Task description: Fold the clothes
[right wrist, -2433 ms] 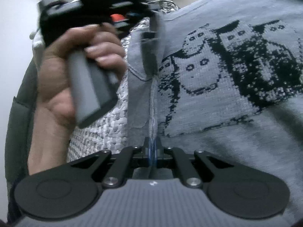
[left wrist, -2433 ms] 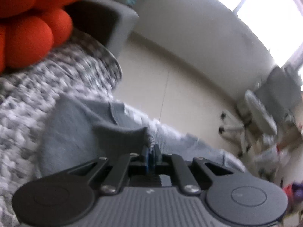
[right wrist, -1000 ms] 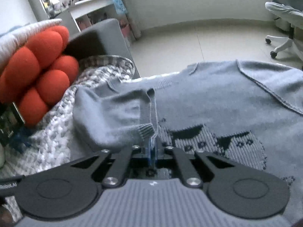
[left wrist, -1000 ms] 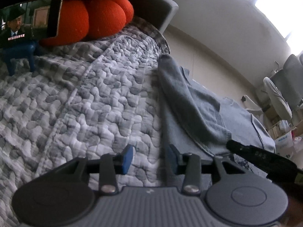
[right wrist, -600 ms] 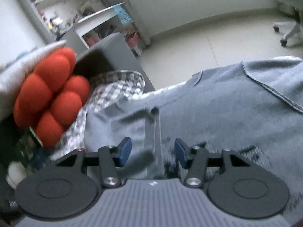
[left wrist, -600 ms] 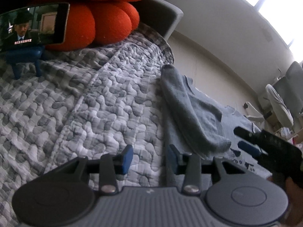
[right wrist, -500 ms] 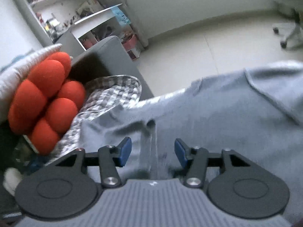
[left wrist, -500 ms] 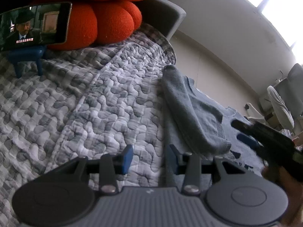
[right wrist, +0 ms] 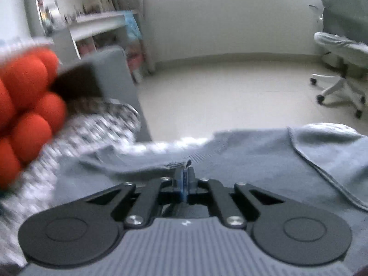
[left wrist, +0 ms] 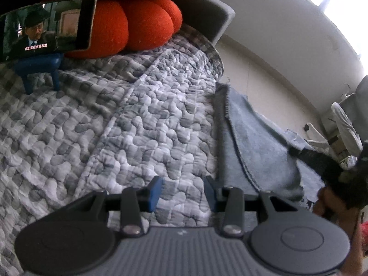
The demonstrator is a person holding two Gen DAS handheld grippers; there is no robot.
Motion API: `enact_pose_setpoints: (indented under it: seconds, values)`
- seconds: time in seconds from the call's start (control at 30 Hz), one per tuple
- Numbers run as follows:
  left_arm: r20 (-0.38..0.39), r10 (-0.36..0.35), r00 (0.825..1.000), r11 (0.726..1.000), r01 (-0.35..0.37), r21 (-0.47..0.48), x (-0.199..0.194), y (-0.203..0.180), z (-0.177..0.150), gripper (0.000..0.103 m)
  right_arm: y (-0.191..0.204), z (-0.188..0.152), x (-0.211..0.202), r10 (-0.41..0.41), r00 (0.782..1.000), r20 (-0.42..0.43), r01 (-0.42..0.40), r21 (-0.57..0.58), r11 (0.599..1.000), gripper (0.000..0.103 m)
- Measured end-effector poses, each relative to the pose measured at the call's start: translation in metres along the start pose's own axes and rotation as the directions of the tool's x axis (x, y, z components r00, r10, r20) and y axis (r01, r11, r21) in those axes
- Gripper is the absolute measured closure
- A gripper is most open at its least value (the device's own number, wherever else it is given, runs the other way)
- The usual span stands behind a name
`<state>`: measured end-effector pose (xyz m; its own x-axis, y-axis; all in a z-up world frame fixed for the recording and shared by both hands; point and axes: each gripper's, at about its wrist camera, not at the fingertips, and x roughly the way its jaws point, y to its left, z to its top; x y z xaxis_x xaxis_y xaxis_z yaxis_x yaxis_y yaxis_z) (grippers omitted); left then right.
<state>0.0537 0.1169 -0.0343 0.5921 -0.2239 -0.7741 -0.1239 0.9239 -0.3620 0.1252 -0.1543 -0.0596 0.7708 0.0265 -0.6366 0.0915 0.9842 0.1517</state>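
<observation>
sweater (left wrist: 257, 147) lies on quilt (left wrist: 115, 133), right of cushion (left wrist: 138, 23).

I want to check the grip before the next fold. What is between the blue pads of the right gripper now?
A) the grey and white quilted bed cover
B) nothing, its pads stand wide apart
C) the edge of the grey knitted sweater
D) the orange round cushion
C: in the right wrist view the right gripper is shut, with the ribbed edge of the grey knitted sweater pinched at its fingertips.

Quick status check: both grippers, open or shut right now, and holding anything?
Left gripper: open, nothing between the fingers, over the quilt.
Right gripper: shut, pinching an edge of the grey sweater.
</observation>
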Motion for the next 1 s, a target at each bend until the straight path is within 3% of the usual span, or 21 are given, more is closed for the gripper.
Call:
enact_pose_setpoints:
  seconds: [0.2, 0.3, 0.4, 0.53, 0.6, 0.67, 0.83, 0.9, 1.0]
  values:
    - [-0.004, 0.010, 1.000, 1.000, -0.010, -0.020, -0.002, 0.006, 0.001, 0.062, -0.004, 0.007, -0.017, 0.016, 0.999, 0.027, -0.017, 0.033, 0.999, 0.090]
    - [0.002, 0.009, 1.000, 0.999, -0.009, -0.041, -0.004, 0.012, 0.003, 0.062, -0.006, 0.012, -0.035, 0.027, 1.000, 0.012, -0.027, 0.048, 0.998, 0.090]
    - [0.000, 0.010, 1.000, 0.998, -0.010, -0.055, -0.005, 0.017, 0.004, 0.062, 0.004, 0.008, -0.059, 0.039, 0.999, -0.035, -0.040, -0.032, 0.999, 0.090]
    - [0.000, -0.004, 1.000, 0.997, 0.004, -0.079, -0.010, 0.023, 0.006, 0.062, 0.026, -0.011, -0.100, 0.129, 0.988, -0.080, -0.141, -0.179, 0.974, 0.089]
    - [0.009, -0.015, 1.000, 0.996, 0.016, -0.091, -0.013, 0.026, 0.008, 0.062, 0.037, -0.027, -0.126, 0.208, 0.971, -0.119, -0.232, -0.248, 0.941, 0.089]
    - [0.014, -0.017, 1.000, 0.995, 0.018, -0.101, -0.015, 0.028, 0.009, 0.061, 0.048, -0.053, -0.153, 0.292, 0.940, -0.178, -0.333, -0.282, 0.900, 0.088]
    - [0.003, -0.035, 0.999, 0.993, 0.035, -0.111, -0.015, 0.031, 0.009, 0.061, 0.070, -0.118, -0.202, 0.472, 0.820, -0.323, -0.541, -0.173, 0.823, 0.088]
    - [0.005, -0.038, 0.999, 0.994, 0.038, -0.106, -0.016, 0.032, 0.009, 0.061, 0.081, -0.141, -0.216, 0.490, 0.793, -0.363, -0.570, -0.155, 0.807, 0.088]
    - [0.009, -0.037, 0.999, 0.993, 0.037, -0.110, -0.019, 0.034, 0.008, 0.061, 0.095, -0.164, -0.227, 0.470, 0.788, -0.398, -0.564, -0.159, 0.811, 0.088]
